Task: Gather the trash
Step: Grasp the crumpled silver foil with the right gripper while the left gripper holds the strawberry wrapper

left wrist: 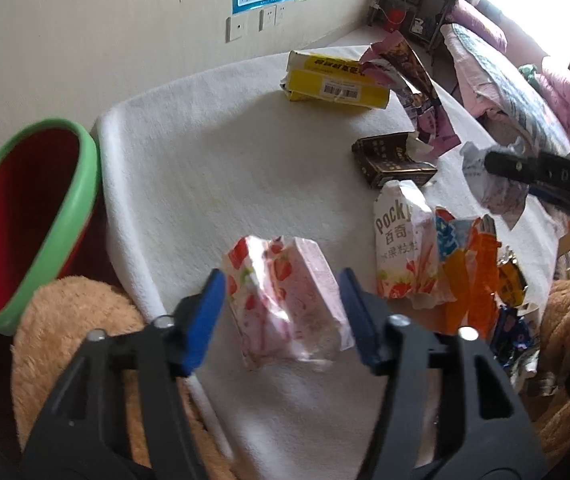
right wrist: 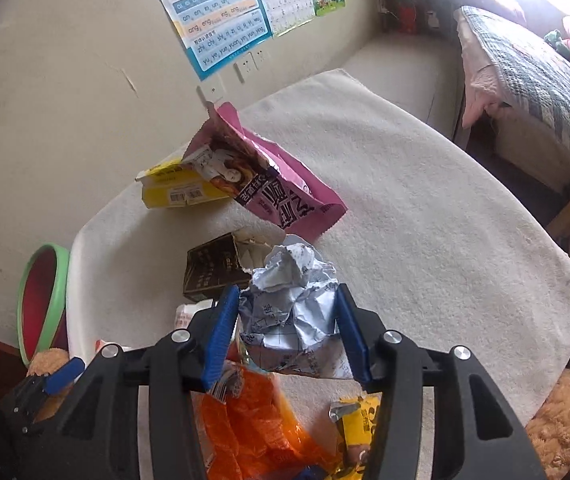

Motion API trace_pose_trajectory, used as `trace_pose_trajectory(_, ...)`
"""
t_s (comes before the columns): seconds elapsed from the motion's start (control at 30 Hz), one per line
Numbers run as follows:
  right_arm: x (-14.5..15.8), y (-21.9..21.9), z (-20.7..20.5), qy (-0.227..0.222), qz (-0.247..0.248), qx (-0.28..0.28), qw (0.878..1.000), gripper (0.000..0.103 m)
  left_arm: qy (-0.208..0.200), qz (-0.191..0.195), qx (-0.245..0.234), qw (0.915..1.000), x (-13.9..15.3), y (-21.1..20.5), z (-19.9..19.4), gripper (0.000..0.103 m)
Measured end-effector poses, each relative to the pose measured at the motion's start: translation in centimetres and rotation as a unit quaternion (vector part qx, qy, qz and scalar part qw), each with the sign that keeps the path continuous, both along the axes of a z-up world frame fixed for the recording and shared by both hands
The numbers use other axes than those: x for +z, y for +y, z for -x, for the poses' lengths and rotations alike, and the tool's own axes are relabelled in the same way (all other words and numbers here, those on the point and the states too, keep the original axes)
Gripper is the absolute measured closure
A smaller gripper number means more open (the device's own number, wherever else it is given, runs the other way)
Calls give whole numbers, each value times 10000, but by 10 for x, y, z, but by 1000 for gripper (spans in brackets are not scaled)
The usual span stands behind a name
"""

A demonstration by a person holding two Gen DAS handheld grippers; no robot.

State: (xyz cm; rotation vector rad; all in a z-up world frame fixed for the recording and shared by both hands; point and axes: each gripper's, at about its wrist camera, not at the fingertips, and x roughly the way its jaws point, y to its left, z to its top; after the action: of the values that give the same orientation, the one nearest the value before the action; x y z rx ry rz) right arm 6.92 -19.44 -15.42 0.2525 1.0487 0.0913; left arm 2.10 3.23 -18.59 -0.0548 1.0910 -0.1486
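L hand-held gripper [left wrist: 283,312] clamps strawberry wrapper [left wrist: 285,300] (blurred); R hand-held gripper [right wrist: 289,332] clamps crumpled paper [right wrist: 293,304].

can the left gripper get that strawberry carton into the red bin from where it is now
Probably yes. The left gripper has the strawberry carton between its fingers, lifted over the near edge of the white table. The red bin stands just off that edge to the left, mouth open, nothing between them.
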Motion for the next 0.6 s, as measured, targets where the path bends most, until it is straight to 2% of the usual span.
trace_pose_trajectory(0.17,-2,-2,3,97,-256,-19,9996,55,372,-139,-88,9992,-21,-5,-5,40)
trace_pose_trajectory(0.27,-2,-3,4,112,-340,-38,9994,55,352,-45,-63,9993,-22,-6,-7,40)
trace_pose_trajectory(0.37,-1,-1,4,108,-351,-13,9993,55,291,-104,-149,9994,-20,-11,-6,51)
trace_pose_trajectory(0.43,-1,1,4,109,-335,7,9994,55,309,-149,-222,9992,-20,-15,-7,65)
trace_pose_trajectory(0.6,-1,2,4,107,-275,24,9996,55,269,-51,-311,9991,-17,-17,-2,69)
